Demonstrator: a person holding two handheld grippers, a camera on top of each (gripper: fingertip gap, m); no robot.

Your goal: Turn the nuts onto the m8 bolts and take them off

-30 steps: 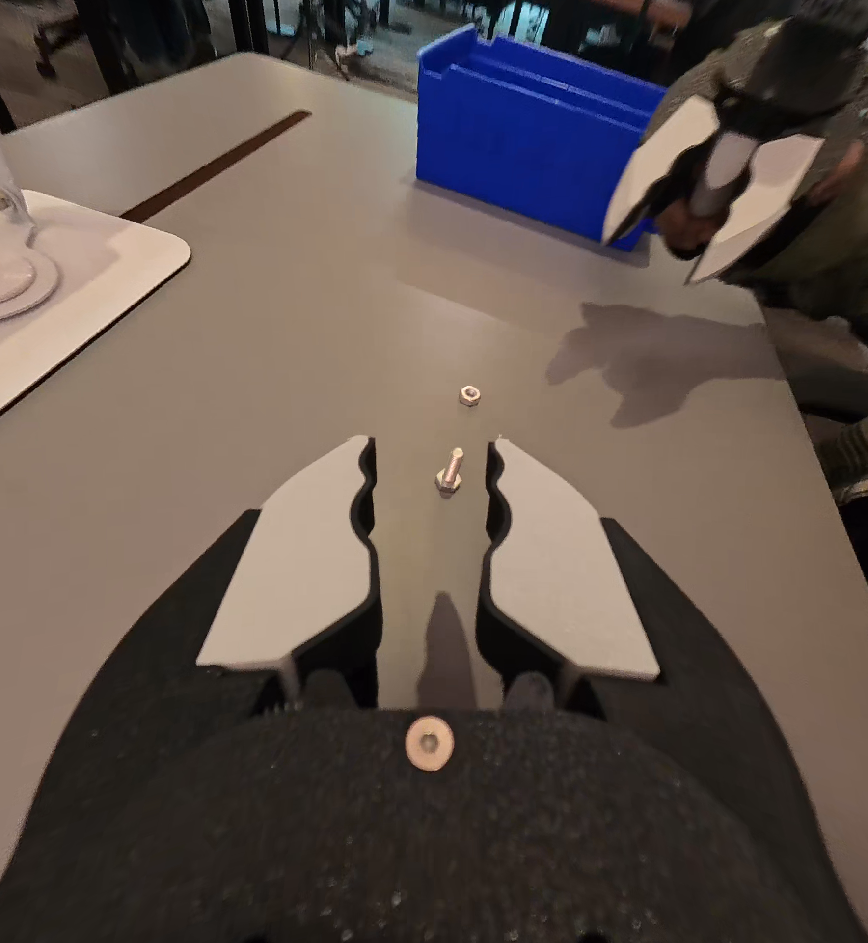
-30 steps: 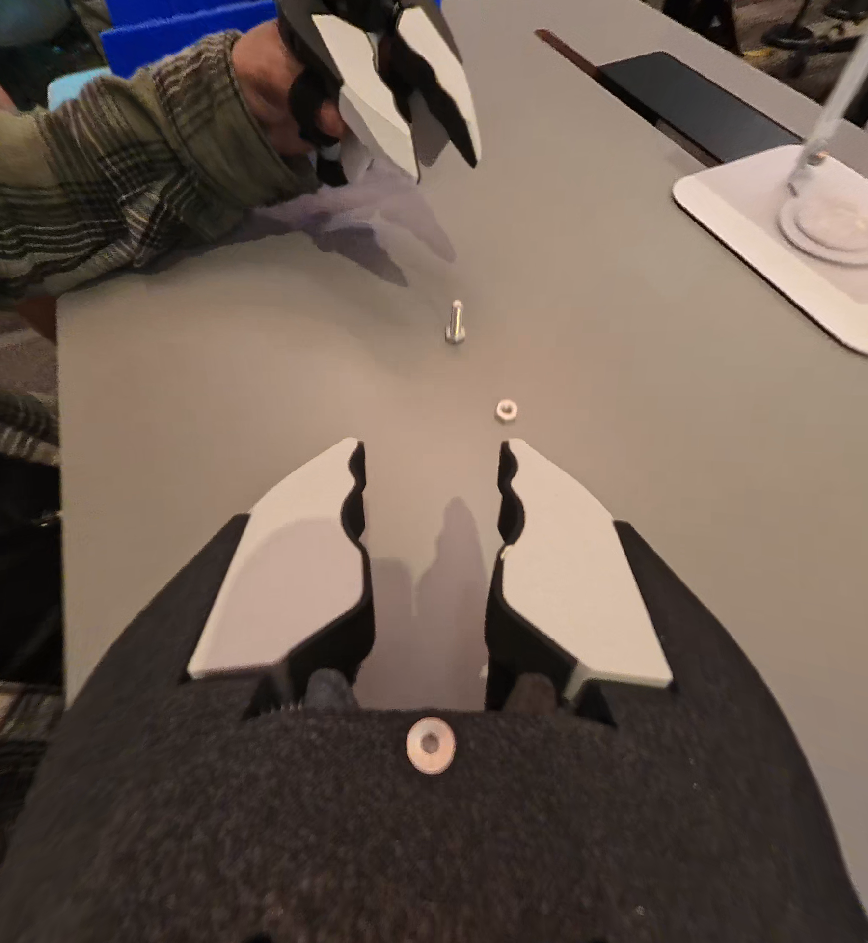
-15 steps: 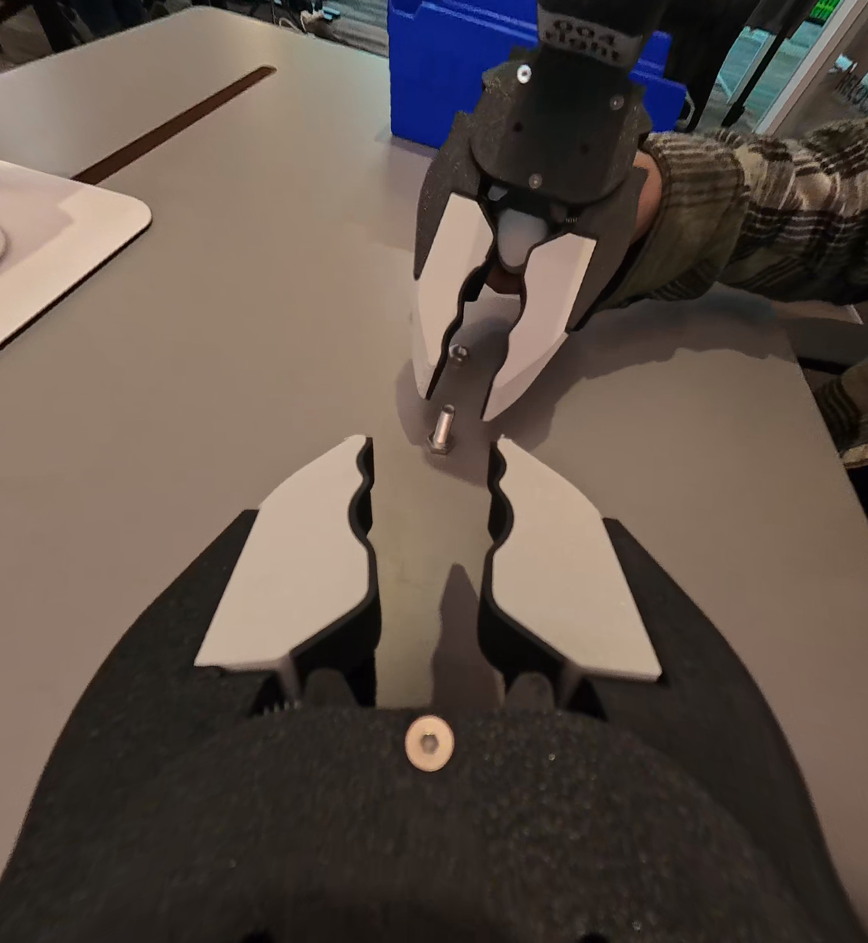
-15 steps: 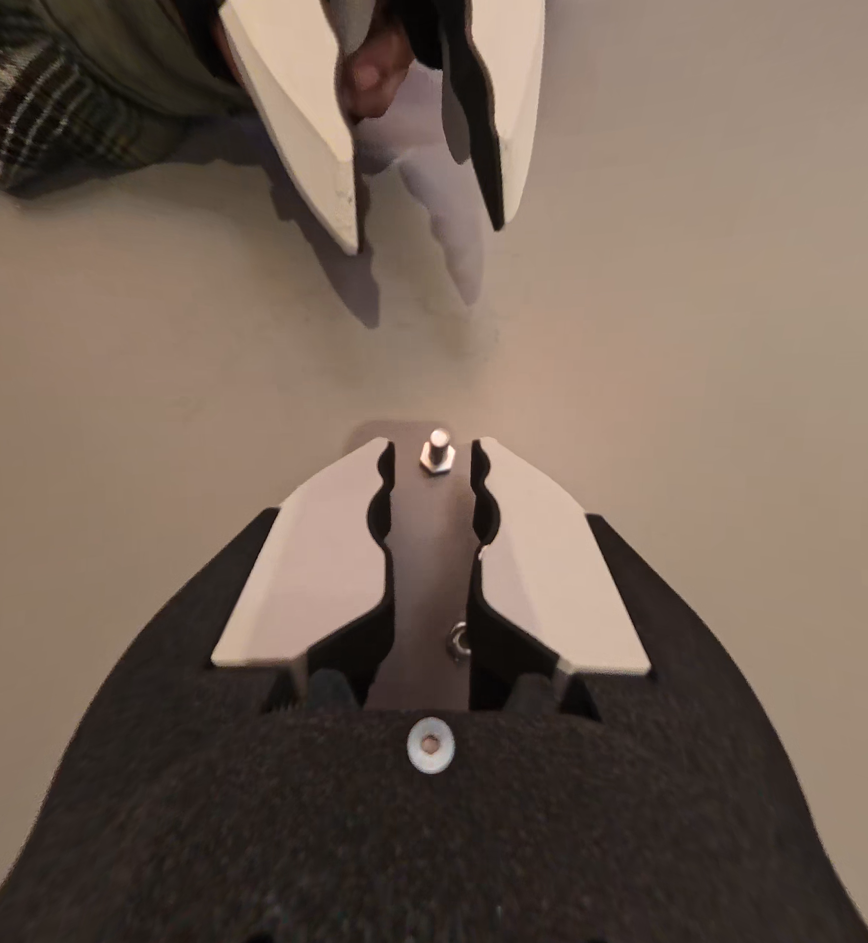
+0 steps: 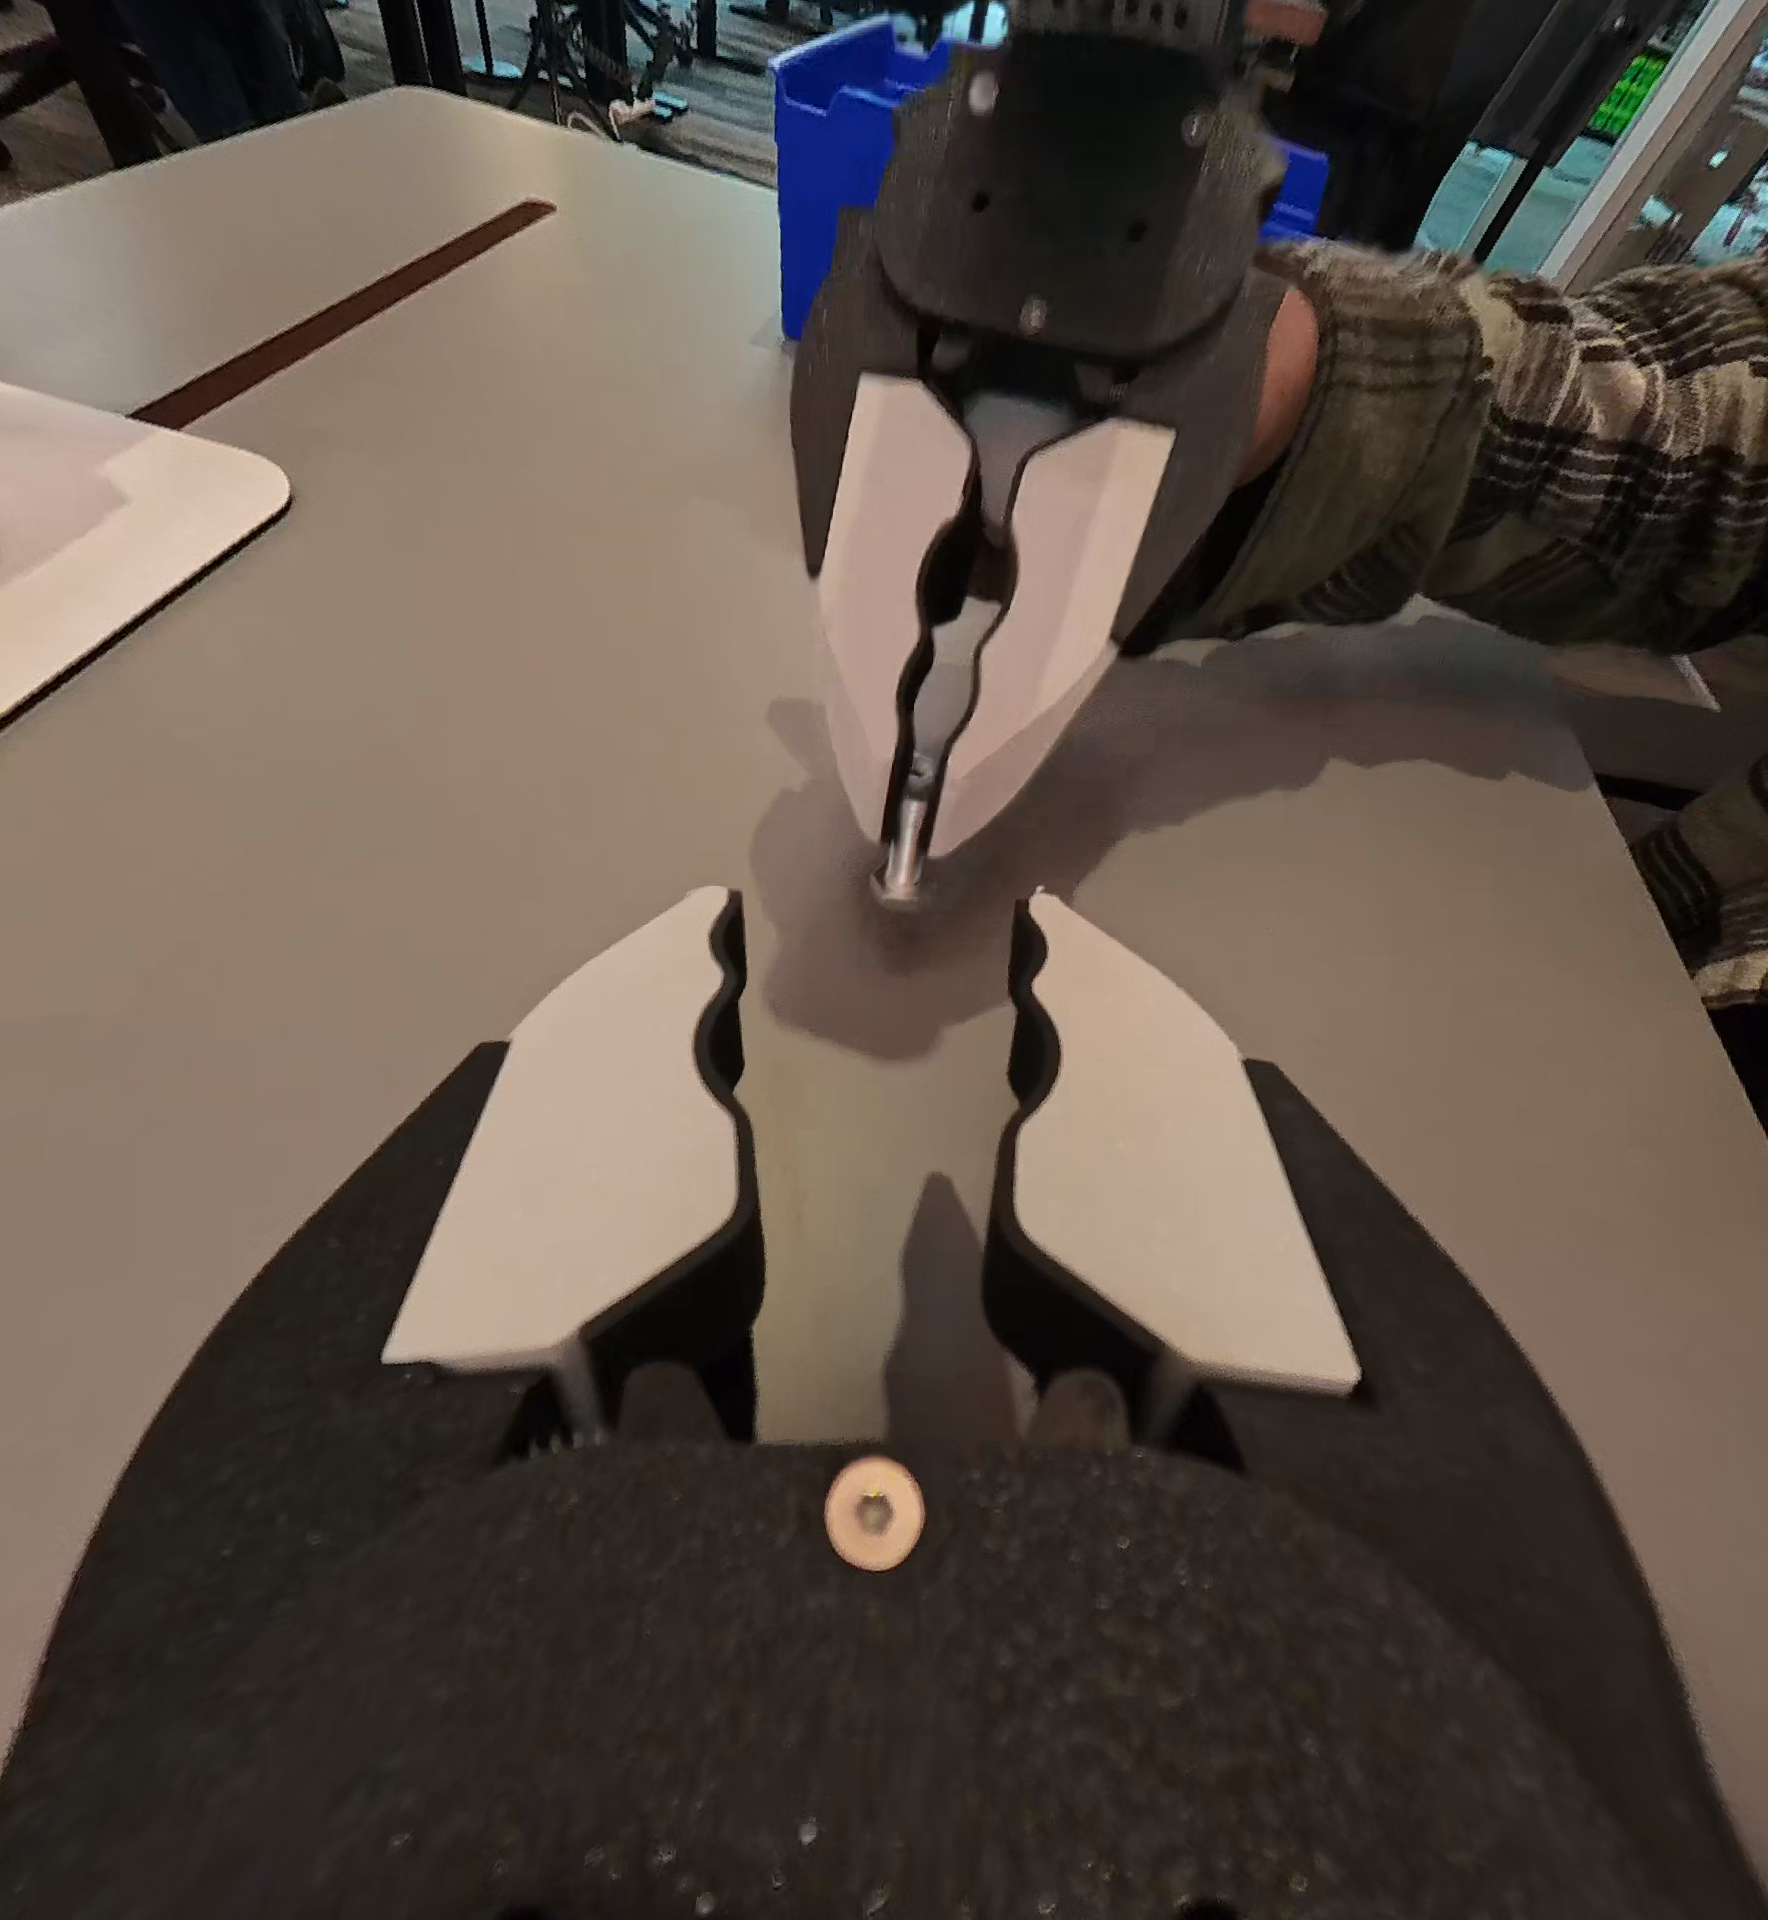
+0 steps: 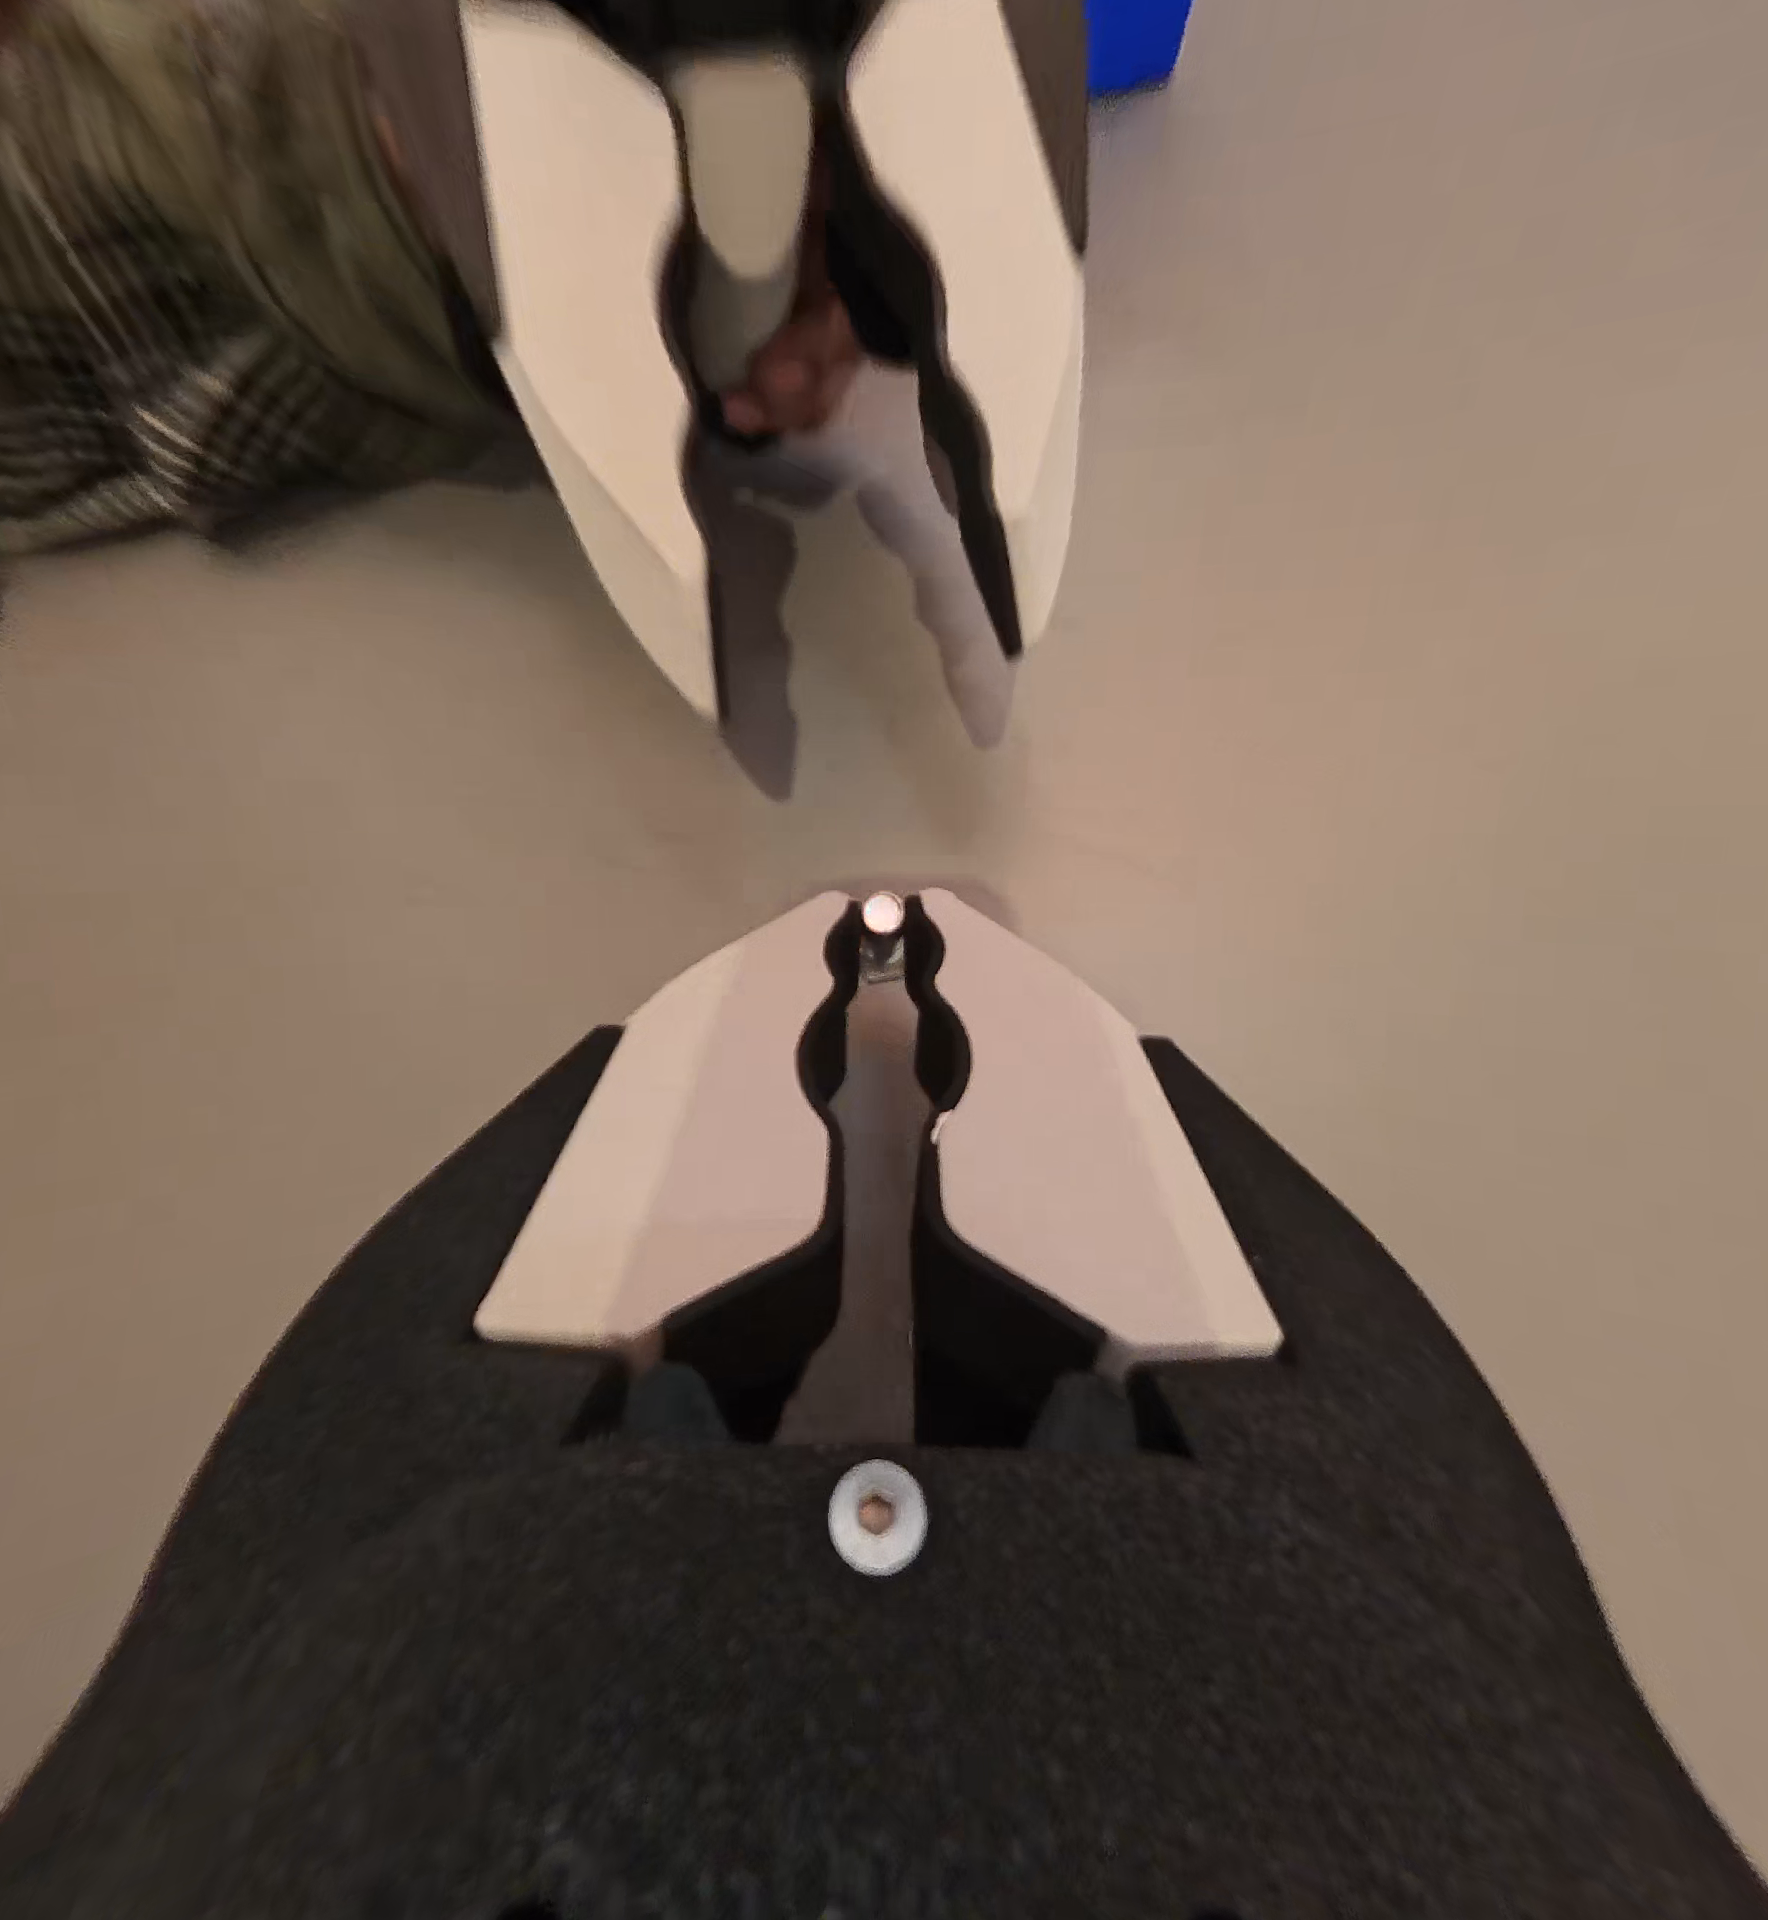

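Clearly the right claw (image 6: 881, 914) is clamped on the upright bolt (image 5: 905, 844) by its tips only; the left claw (image 5: 875, 914) waits apart, empty. Lifted carelessly, the bolt could twist free and roll toward the table (image 5: 444, 644) edge.

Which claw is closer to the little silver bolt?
Right. The right gripper has its fingertips closed around the bolt standing on the table. The left gripper sits open just short of it.

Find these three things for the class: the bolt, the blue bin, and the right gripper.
bolt (image 5: 905, 844): left wrist view, on its silver shank.
blue bin (image 5: 826, 223): left wrist view, on its front wall.
right gripper (image 6: 881, 914): right wrist view, between its fingertips, which are closed on the bolt.
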